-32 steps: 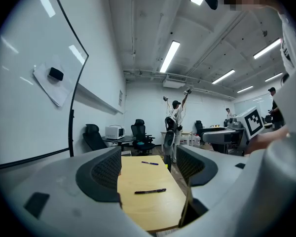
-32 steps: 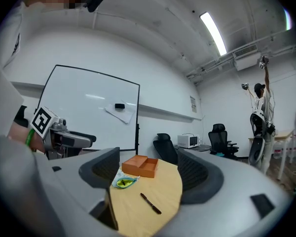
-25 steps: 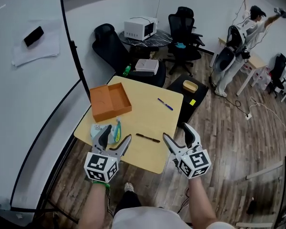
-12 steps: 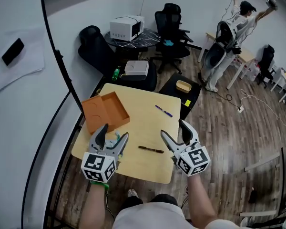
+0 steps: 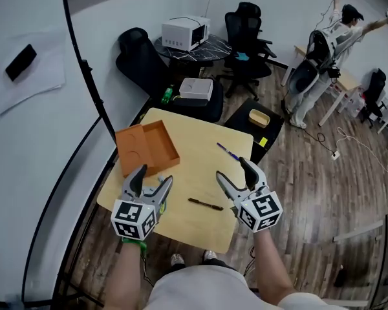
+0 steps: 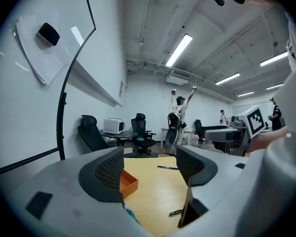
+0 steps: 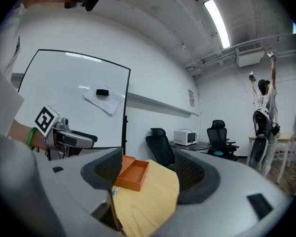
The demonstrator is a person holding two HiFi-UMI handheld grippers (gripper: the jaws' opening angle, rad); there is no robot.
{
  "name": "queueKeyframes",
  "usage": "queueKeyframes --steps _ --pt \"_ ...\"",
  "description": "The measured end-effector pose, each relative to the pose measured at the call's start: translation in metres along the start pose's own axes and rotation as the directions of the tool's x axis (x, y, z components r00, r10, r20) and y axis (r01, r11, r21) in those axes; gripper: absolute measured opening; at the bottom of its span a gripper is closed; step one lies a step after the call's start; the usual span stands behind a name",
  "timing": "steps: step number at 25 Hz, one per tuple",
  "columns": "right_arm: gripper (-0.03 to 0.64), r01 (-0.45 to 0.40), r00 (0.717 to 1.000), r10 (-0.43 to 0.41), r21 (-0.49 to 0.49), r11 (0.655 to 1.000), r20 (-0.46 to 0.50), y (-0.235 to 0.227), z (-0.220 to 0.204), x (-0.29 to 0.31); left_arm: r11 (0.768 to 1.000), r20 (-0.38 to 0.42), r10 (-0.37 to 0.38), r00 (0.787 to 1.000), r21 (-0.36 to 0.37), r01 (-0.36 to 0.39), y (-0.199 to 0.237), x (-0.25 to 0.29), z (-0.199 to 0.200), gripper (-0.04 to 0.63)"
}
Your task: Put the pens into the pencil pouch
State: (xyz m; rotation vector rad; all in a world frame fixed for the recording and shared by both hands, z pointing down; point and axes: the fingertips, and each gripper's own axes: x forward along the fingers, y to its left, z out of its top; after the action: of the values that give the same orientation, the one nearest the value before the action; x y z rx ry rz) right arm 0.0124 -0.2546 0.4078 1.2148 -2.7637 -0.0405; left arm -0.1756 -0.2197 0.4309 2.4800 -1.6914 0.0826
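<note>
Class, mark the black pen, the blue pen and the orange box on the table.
black pen [image 5: 205, 204], head view, middle of its barrel.
blue pen [image 5: 226, 151], head view, middle of its barrel.
orange box [image 5: 134, 148], head view, bare inner floor.

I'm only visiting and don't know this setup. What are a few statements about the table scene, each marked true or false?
1. The left hand-held gripper and the right hand-held gripper are both open and hold nothing. True.
2. The black pen lies inside the orange box. False: it lies on the bare yellow table, between the two grippers.
3. The blue pen lies farther from the person than the black pen. True.
4. The microwave stands on the yellow table. False: it stands on a dark round table behind it, among the office chairs.
</note>
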Motion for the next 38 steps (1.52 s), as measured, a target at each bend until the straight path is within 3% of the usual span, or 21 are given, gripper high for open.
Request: queueKeyframes --steps 5,10,13,18,25,33,38 --pt "0.303 -0.057 0.997 0.057 -0.008 0.998 -0.06 -0.002 -0.026 0.01 1.0 -0.029 0.026 0.999 -0.007 -0.027 -0.002 0.006 -0.017 0.322" --pt "0.296 -0.117 0.974 0.11 -0.028 0.993 -0.2 0.004 -0.081 0.019 0.999 -0.056 0.035 0.998 -0.019 -0.036 -0.003 0.007 -0.036 0.322" --pt "0.287 -0.165 0.937 0.149 -0.024 0.986 -0.316 0.011 -0.128 0.017 0.999 -0.082 0.037 0.996 -0.034 -0.04 -0.005 0.006 -0.051 0.322" --pt "0.27 -0.231 0.848 0.203 0.003 0.973 -0.49 0.021 -0.205 0.004 0.998 -0.127 0.032 0.991 -0.056 -0.04 -0.01 0.004 -0.072 0.322" --pt "0.215 -0.316 0.724 0.254 0.019 0.948 -0.641 0.034 -0.267 -0.013 0.995 -0.171 0.031 0.985 -0.087 -0.047 -0.016 -0.002 -0.092 0.322" --pt "0.128 -0.375 0.655 0.252 -0.017 0.927 -0.712 0.037 -0.291 -0.021 0.991 -0.197 0.052 0.979 -0.11 -0.074 -0.012 -0.011 -0.106 0.322" --pt "0.065 -0.39 0.643 0.269 -0.004 0.921 -0.717 0.042 -0.294 -0.023 0.989 -0.2 0.066 0.977 -0.117 -0.091 -0.007 -0.014 -0.108 0.322"
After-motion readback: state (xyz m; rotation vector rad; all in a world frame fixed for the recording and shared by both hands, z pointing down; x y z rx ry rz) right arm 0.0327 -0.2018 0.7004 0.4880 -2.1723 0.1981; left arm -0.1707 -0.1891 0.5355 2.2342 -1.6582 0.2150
